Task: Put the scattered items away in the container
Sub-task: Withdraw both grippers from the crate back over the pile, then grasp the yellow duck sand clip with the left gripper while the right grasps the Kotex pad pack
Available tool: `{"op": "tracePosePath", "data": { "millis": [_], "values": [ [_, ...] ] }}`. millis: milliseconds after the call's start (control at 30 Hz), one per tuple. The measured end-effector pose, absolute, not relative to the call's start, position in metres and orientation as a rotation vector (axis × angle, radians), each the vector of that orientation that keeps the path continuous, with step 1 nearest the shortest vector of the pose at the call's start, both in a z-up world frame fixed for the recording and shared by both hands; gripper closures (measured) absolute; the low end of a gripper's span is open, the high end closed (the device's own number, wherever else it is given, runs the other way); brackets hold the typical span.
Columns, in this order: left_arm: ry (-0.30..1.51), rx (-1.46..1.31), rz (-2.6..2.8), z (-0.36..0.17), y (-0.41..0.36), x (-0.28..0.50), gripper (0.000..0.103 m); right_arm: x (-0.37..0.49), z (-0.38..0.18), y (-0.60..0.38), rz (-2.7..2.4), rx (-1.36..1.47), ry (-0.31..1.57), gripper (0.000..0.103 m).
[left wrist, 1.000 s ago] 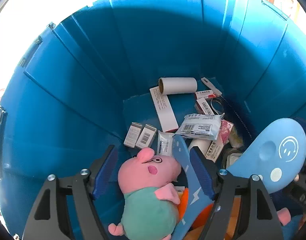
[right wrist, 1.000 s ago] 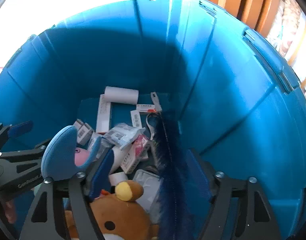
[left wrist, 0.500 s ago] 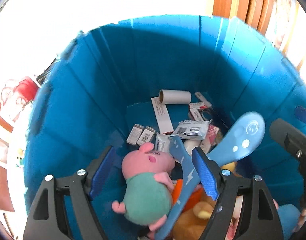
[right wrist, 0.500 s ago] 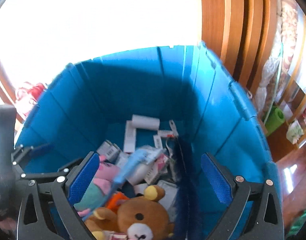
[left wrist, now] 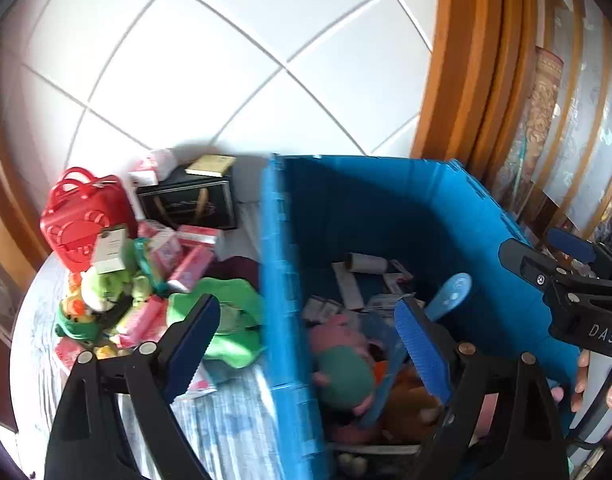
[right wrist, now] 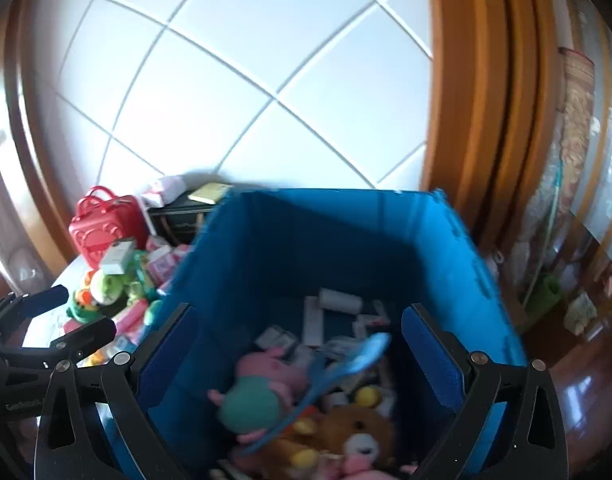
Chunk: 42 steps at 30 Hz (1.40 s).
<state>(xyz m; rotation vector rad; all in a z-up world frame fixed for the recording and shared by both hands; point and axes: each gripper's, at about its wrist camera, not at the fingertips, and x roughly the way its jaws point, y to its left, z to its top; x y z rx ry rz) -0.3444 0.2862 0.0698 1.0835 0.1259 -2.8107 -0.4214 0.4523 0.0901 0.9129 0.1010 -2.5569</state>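
My left tongs (left wrist: 306,332) and right tongs (right wrist: 298,348), jaws just opened, gape wide with nothing in them above the tall blue plastic bin (left wrist: 385,208) where the pink pig toy (right wrist: 262,384) lies, so I can grab more from the pile of toys and small boxes (left wrist: 146,280) on the counter (left wrist: 226,420).

1. The desk (left wrist: 226,420) is covered with a pale, blue-patterned cloth and stands against a white tiled wall.
2. A tall blue container (left wrist: 282,280) stands on the desk's right part.
3. To its left lies a heap of scattered items: a red toy case (left wrist: 82,216), a black box (left wrist: 190,200) at the back, pink packets (left wrist: 190,260), a green plush toy (left wrist: 106,280) and a green soft thing (left wrist: 234,320) just beside the container wall.
4. A small yellowish pad (left wrist: 210,165) lies on top of the black box.
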Motion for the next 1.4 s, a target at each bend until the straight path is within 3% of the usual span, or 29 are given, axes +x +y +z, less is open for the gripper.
{"op": "tracePosePath", "data": {
  "millis": [433,667,967,1400],
  "values": [
    [0.096,1.044,-2.617,0.039,0.025,-0.239,0.013,-0.334,0.062,0.233,-2.45,0.866,0.104,0.0],
    [0.138,1.104,-2.533,-0.007,-0.072,-0.222,0.013,-0.318,0.014,0.161,-2.397,0.993,0.158,0.0],
    [0.313,1.237,-2.405,-0.104,-0.116,-0.234,0.013,-0.337,-0.088,0.122,-2.282,1.212,0.166,0.0],
    [0.318,1.505,-2.22,-0.244,-0.117,-0.259,0.013,-0.389,-0.224,0.107,-2.132,1.499,0.188,0.0]
  ]
}}
